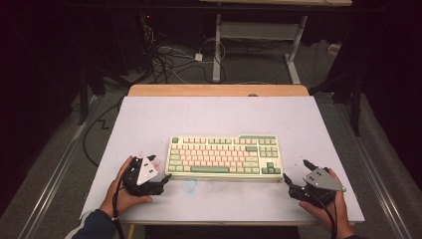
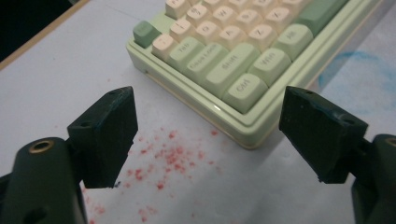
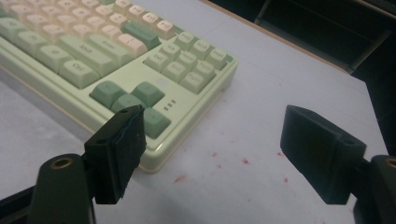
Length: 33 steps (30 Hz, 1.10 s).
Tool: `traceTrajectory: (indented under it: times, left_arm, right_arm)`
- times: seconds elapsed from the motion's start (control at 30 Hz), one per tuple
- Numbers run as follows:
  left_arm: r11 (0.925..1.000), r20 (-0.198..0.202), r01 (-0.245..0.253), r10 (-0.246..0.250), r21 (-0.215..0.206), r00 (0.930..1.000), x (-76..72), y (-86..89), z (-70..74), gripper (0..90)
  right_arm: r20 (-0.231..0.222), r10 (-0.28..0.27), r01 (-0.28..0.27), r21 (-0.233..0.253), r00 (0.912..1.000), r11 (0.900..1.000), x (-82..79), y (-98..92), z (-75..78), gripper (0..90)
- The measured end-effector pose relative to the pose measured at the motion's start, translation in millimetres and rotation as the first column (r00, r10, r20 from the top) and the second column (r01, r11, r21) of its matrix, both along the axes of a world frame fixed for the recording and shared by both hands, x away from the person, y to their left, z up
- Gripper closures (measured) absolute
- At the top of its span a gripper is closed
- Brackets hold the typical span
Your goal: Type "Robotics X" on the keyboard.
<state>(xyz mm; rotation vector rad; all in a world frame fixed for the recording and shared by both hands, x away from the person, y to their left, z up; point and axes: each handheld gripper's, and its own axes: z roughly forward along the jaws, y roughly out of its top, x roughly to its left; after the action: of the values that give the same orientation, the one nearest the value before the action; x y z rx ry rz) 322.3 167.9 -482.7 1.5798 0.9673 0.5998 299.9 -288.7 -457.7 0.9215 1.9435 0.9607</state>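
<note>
My left hand-held gripper (image 1: 166, 178) and right hand-held gripper (image 1: 285, 179) rest on the table (image 1: 149, 119), jaws spread wide and empty, one just beside each near corner of the keyboard (image 1: 224, 157). I judge the work barely begun: no contact made, the grasp remaining. The keyboard lies flat at the table's middle: a rigid, glossy pale-green plastic case with rounded corners and cream and green keycaps. The matte white surface carries red specks (image 2: 163, 156).

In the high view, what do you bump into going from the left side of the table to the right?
Left gripper → red speckles → keyboard → right gripper.
</note>
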Motion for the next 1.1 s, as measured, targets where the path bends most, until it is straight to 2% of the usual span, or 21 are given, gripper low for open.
traceTrajectory:
  times: [0.03, 0.13, 0.2, 0.27, 0.4, 0.5, 0.57, 0.63, 0.67, 0.7, 0.73, 0.77, 0.8, 0.87, 1.1]
  left_arm:
    - [1.0, 0.008, -0.002, 0.002, -0.01, 1.0, 1.7, -1.0, 1.9, 19.1]
    - [0.9996, 0.029, 0.003, -0.002, -0.027, 0.9996, 6.2, -3.7, 5.3, 20.4]
    - [0.999, 0.032, -0.003, 0.004, -0.045, 0.9995, 10.6, -4.9, 7.8, 20.9]
    - [0.9986, 0.039, -0.012, 0.014, -0.052, 0.9991, 15.3, -6.0, 10.7, 20.9]
    - [0.9967, 0.029, -0.021, 0.023, -0.079, 0.9993, 23.8, -9.3, 15.8, 20.9]
    - [0.9971, 0.015, -0.015, 0.017, -0.074, 0.9998, 28.9, -13.9, 16.5, 20.9]
    - [0.9962, -0.004, -0.006, 0.006, -0.086, 1.0, 32.1, -17.9, 17.9, 20.9]
    - [0.9967, -0.009, -0.01, 0.01, -0.08, 0.9999, 34.1, -19.6, 19.1, 21.1]
    - [0.9967, -0.009, -0.01, 0.01, -0.08, 0.9999, 34.1, -19.6, 19.1, 21.4]
    - [0.9958, -0.01, -0.01, 0.009, -0.091, 0.9999, 34.5, -20.5, 20.3, 21.4]
    - [0.9957, -0.009, -0.016, 0.015, -0.091, 0.9998, 35.5, -21.8, 22.5, 21.5]
    - [0.9957, -0.009, -0.016, 0.015, -0.091, 0.9998, 35.5, -21.8, 22.5, 21.8]
    - [0.9954, -0.009, -0.014, 0.013, -0.095, 0.9999, 35.8, -22.1, 23.7, 21.8]
    - [0.9943, -0.002, -0.01, 0.01, -0.106, 0.9999, 36.4, -23.0, 26.5, 21.8]
    - [0.9935, -0.008, 0.006, -0.007, -0.113, 0.9999, 40.0, -26.7, 29.1, 21.8]
  right_arm:
    - [-0.009, 0.024, -0.023, 0.025, 0.9997, 0.999, 2.3, 1.0, 4.6, 26.5]
    - [-0.02, 0.042, -0.041, 0.032, 0.9989, 0.999, 4.8, 2.8, 8.9, 28.8]
    - [-0.017, 0.079, -0.078, 0.046, 0.9968, 0.996, 7.9, 5.8, 13.7, 34.5]
    - [-0.037, 0.085, -0.083, 0.058, 0.9957, 0.995, 11.0, 8.7, 15.0, 37.6]
    - [-0.052, 0.099, -0.096, 0.06, 0.9937, 0.994, 16.8, 14.2, 15.2, 44.4]
    - [-0.079, 0.118, -0.114, 0.052, 0.9899, 0.992, 24.0, 22.1, 17.0, 54.8]
    - [-0.084, 0.132, -0.128, 0.054, 0.9876, 0.99, 26.9, 26.4, 19.0, 61.9]
    - [-0.091, 0.156, -0.151, 0.053, 0.9836, 0.987, 29.5, 31.4, 20.9, 69.4]
    - [-0.091, 0.156, -0.151, 0.053, 0.9836, 0.987, 29.5, 31.4, 20.9, 69.4]
    - [-0.101, 0.183, -0.179, 0.048, 0.9779, 0.983, 32.1, 36.9, 22.3, 77.6]
    - [-0.106, 0.198, -0.195, 0.046, 0.9743, 0.98, 33.7, 40.0, 22.7, 81.6]
    - [-0.106, 0.198, -0.195, 0.046, 0.9743, 0.98, 33.7, 40.0, 22.7, 81.6]
    - [-0.119, 0.23, -0.227, 0.042, 0.9658, 0.973, 36.8, 46.7, 23.0, 85.5]
    - [-0.129, 0.251, -0.248, 0.035, 0.9594, 0.968, 40.2, 54.0, 22.8, 89.5]
    - [-0.169, 0.28, -0.283, 0.006, 0.9449, 0.959, 50.9, 77.4, 19.3, 90.0]
